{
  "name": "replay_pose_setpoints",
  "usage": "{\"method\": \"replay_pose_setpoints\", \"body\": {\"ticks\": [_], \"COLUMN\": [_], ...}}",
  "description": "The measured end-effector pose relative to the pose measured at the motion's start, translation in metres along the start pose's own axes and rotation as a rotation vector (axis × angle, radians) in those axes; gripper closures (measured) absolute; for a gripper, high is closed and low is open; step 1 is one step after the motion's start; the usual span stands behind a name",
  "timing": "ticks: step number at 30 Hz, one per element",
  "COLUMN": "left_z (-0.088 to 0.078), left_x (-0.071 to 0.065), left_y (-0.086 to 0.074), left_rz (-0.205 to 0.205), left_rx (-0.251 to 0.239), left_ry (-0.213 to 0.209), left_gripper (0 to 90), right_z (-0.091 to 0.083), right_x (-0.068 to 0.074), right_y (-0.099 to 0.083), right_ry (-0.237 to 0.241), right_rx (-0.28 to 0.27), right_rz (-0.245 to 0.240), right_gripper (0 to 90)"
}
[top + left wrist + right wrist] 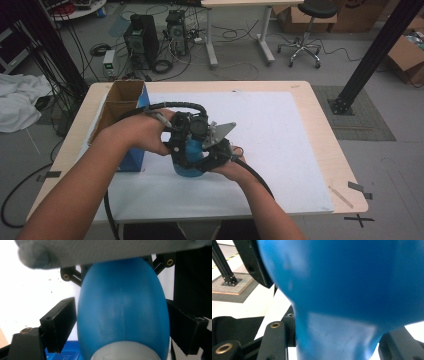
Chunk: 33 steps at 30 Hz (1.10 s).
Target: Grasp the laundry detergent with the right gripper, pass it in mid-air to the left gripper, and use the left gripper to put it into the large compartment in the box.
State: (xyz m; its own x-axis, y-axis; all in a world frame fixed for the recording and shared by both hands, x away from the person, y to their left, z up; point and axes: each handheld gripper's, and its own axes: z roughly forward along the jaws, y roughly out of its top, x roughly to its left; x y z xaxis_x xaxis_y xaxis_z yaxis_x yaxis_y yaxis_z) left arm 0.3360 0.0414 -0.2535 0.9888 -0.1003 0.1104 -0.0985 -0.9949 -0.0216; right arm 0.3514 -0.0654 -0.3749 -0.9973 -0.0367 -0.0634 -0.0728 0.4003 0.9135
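A blue egg-shaped rubber bulb (190, 160) stands on the white mat (280, 140) in the middle of the table. Both hands hold their grippers tight against it. My left gripper (181, 134) comes at it from the left and above. In the left gripper view the bulb (122, 312) spans the whole gap, and both black jaws press its sides; a pale grey neck shows at its bottom. My right gripper (218, 146), with its grey plate on top, meets the bulb from the right. In the right gripper view the bulb (342, 282) is very close and blurred, its narrower part held between the jaws.
An open cardboard box (121, 102) with a blue side stands at the table's left, just behind the left hand. Black cables trail off the table's front edge. On the floor beyond are computer towers (141, 39), a stool (306, 30) and a black frame post (372, 55).
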Motion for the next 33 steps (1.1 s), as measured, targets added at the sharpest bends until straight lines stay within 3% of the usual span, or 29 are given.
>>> {"method": "replay_pose_setpoints", "body": {"ticks": [5,9,10,17,19,20,30,33], "left_z": [0.0005,0.0002,0.0004,0.001,0.0012,0.0011,0.0011,0.0008], "left_x": [0.0003,-0.0005,-0.0006,0.0004,0.0005,0.0006,-0.0001,-0.0002], "left_y": [-0.0004,-0.0011,-0.0011,-0.001,-0.0009,-0.0008,-0.0006,-0.0005], "left_rz": [-0.002,-0.005,-0.005,-0.009,-0.008,-0.009,-0.017,-0.018], "left_rx": [0.004,0.005,0.005,0.014,0.015,0.016,0.021,0.026], "left_ry": [-0.006,-0.005,-0.005,-0.009,-0.009,-0.008,-0.003,0.001], "left_gripper": [22.9,25.5,26.4,29.4,30.6,31.2,35.8,37.4], "right_z": [0.001,0.0004,0.0008,0.0016,0.0012,0.0017,0.0025,0.0028], "right_x": [-0.0012,-0.0006,-0.0021,-0.0019,-0.0007,-0.002,-0.002,0.0], "right_y": [-0.0001,-0.0017,-0.0018,-0.0014,-0.0016,-0.0015,-0.0018,-0.0017], "right_ry": [-0.002,0.003,-0.008,-0.01,-0.001,-0.009,-0.011,-0.001], "right_rx": [-0.007,0.002,-0.01,-0.014,-0.004,-0.015,-0.013,-0.01], "right_rz": [-0.017,0.01,-0.008,-0.011,0.006,-0.011,-0.016,0.006], "right_gripper": [46.3,46.3,46.3,46.3,46.3,46.3,46.3,46.3]}}
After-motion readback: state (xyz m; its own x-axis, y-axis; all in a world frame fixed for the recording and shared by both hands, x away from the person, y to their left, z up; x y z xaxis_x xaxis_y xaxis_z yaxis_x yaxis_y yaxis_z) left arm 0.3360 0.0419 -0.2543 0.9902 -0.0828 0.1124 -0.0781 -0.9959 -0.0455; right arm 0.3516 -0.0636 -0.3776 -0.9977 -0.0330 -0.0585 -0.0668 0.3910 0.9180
